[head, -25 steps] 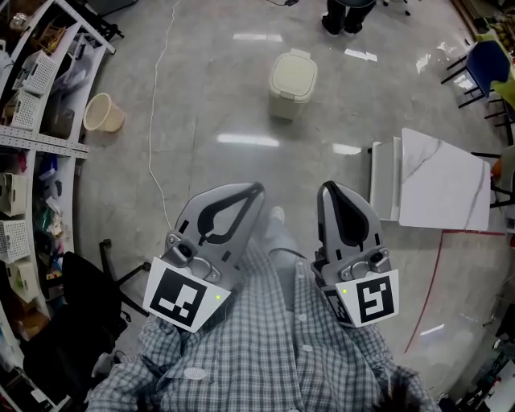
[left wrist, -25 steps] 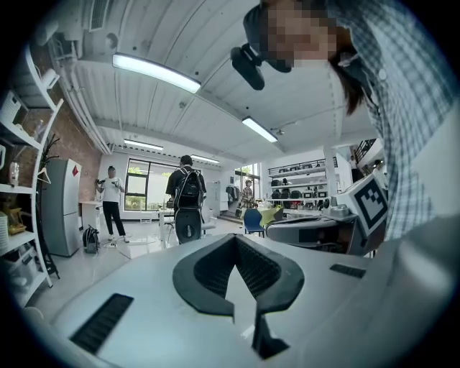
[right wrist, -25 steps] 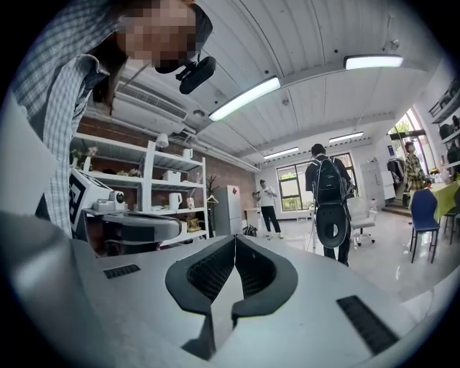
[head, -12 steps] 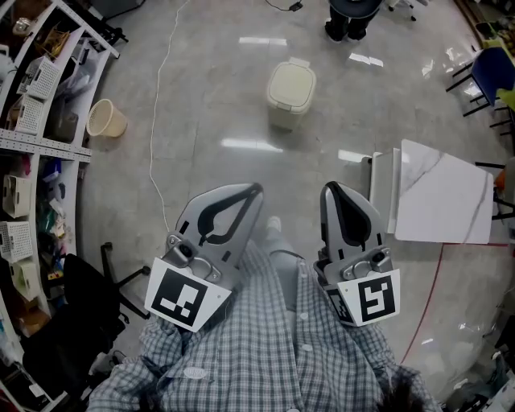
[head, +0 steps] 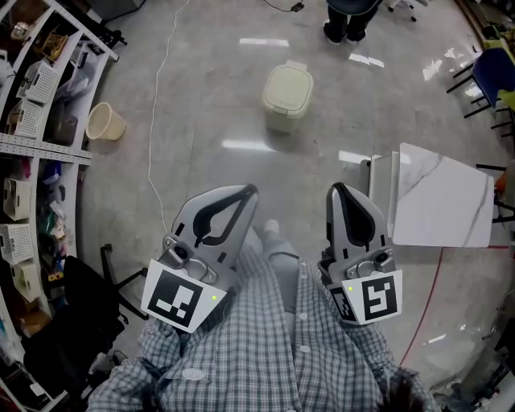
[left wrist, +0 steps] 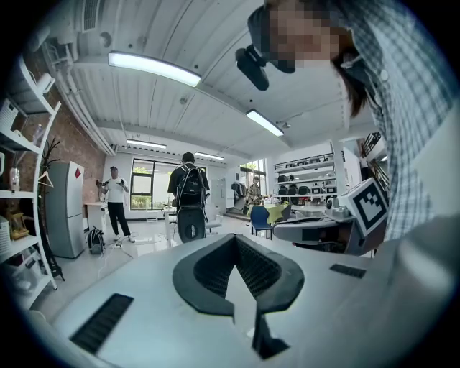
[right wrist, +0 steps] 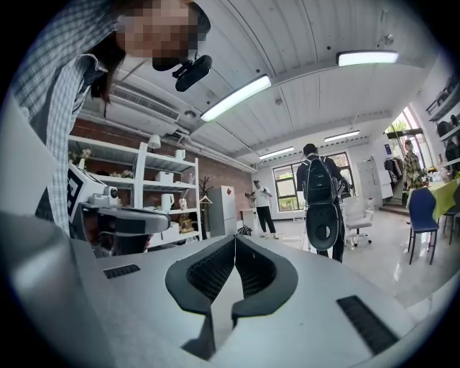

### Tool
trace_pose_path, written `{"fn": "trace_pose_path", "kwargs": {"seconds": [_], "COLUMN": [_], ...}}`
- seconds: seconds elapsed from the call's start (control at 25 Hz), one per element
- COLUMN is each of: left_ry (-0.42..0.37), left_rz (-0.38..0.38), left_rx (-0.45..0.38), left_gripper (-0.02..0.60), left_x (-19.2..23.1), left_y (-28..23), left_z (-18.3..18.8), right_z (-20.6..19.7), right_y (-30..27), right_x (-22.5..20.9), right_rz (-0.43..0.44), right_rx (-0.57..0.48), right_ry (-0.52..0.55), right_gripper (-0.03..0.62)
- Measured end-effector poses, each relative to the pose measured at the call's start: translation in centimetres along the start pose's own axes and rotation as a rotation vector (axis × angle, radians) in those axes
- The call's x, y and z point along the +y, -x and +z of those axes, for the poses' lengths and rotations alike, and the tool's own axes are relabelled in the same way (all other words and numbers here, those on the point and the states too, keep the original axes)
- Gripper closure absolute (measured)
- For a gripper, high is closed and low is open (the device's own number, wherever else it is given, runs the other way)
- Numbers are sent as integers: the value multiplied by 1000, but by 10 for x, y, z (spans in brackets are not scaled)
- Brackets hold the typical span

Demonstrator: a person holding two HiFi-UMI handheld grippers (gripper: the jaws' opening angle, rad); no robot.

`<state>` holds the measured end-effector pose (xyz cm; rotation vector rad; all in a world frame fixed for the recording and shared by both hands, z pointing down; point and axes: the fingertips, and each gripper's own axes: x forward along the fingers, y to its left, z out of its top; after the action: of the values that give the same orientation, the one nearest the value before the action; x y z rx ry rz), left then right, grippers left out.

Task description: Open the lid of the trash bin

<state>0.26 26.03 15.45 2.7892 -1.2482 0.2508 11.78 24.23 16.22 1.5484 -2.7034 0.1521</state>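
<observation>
A cream trash bin (head: 286,96) with its lid down stands on the grey floor, well ahead of me in the head view. My left gripper (head: 251,190) and right gripper (head: 336,188) are held close to my chest, tips pointing up and forward, far from the bin. Both are shut with nothing between the jaws. In the left gripper view the left gripper (left wrist: 235,237) shows its tips touching. The right gripper (right wrist: 235,237) looks the same in its own view. Neither gripper view shows the bin.
Shelving (head: 36,96) with baskets runs along the left, with a tan wastebasket (head: 105,121) and a white cable (head: 153,121) on the floor. A white marble-top table (head: 442,197) stands to the right. A person (head: 346,16) stands beyond the bin; a black chair (head: 76,318) sits near left.
The view has shifted slightly, so the bin sits a little lower and left in frame. Both grippers stay shut and held at my chest.
</observation>
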Motion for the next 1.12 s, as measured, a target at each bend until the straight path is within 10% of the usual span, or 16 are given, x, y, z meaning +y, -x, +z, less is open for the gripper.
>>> {"fn": "trace_pose_path", "kwargs": {"seconds": [1.12], "left_ry": [72], "left_rz": [-67], "left_rx": [-18], "left_gripper": [577], "left_x": [125], "left_y": [-78], "left_z": [7], "right_z": [7], "right_y": [-120], "right_x": [-29], "right_rz": [-85], "right_rx": [40], "right_ry": [10], "right_gripper": [576]}}
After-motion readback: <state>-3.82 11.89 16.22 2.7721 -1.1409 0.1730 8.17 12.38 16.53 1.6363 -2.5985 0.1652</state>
